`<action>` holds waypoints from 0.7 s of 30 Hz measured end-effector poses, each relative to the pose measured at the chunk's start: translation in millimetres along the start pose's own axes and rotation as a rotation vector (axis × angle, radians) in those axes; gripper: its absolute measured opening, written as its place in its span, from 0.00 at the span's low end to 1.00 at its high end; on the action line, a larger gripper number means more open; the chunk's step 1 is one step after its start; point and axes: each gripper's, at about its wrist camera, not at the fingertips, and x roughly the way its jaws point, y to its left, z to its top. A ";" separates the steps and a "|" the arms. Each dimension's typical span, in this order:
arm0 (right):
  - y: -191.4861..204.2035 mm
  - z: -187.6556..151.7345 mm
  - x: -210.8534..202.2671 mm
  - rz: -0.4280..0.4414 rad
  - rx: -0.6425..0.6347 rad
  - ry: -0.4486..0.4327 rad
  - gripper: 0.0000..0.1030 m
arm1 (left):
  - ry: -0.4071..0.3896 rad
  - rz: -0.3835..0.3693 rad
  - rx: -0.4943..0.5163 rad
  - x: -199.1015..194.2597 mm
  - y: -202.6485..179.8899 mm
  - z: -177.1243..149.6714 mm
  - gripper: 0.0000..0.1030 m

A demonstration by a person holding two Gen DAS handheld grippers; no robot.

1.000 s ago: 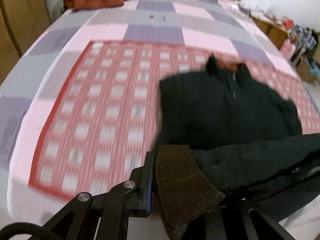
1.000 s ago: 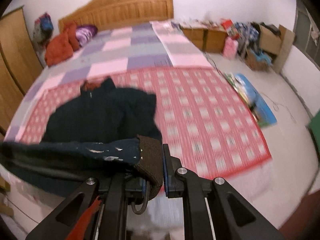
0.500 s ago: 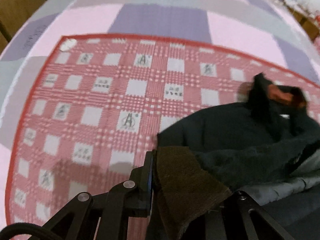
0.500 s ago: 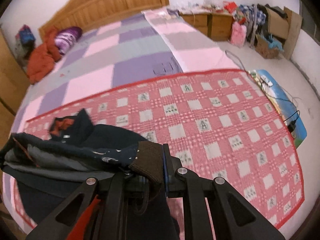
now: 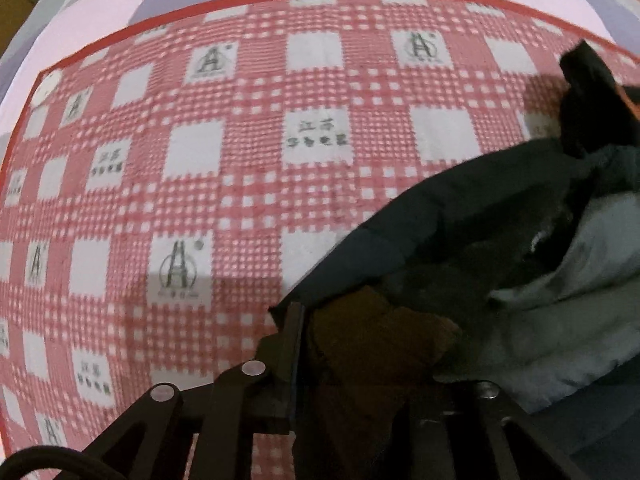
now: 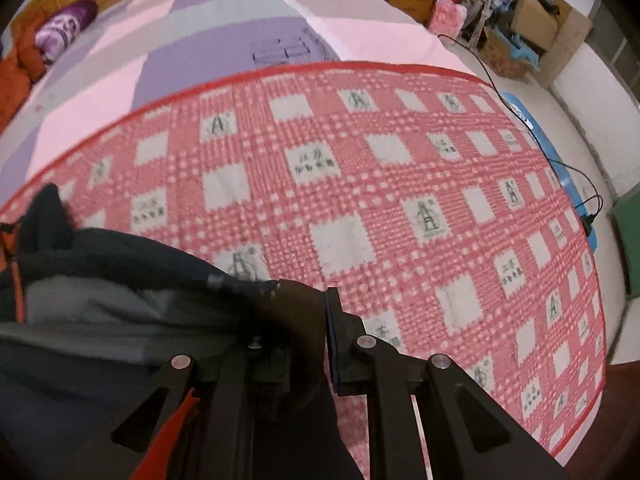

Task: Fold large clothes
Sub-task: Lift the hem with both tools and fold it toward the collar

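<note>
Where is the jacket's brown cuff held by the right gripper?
In the right wrist view the brown cuff sits low and centre, clamped in the right gripper, with the dark jacket trailing left over the red checked blanket.

matt dark cloth jacket [image 5: 472, 216] with soft grey fleece lining [image 5: 580, 300] and coarse brown ribbed-knit cuff [image 5: 372, 344], on a woven red-checked cloth sheet [image 5: 240, 160].

Bed [image 6: 120, 80] with pink, purple and grey patchwork cover. Red-and-white checked sheet [image 6: 400, 184] [image 5: 240, 160] spread flat on it, red border. Dark jacket [image 6: 100, 280] [image 5: 480, 220] lies on the sheet. Orange cloth [image 6: 12, 88] and purple bundle [image 6: 64, 36] at the bed's far end.
</note>
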 end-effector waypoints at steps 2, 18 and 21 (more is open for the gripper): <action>3.5 0.2 3.8 -0.014 -0.024 0.005 0.15 | -0.007 0.015 0.043 -4.0 -2.0 -0.1 0.29; -1.5 42.7 -97.0 0.059 -0.309 -0.096 0.83 | -0.005 -0.393 -0.066 -74.1 43.3 31.1 0.46; 28.7 28.1 -92.6 -0.189 -0.526 -0.104 0.87 | 0.224 -0.396 -0.244 -39.8 51.2 30.2 0.58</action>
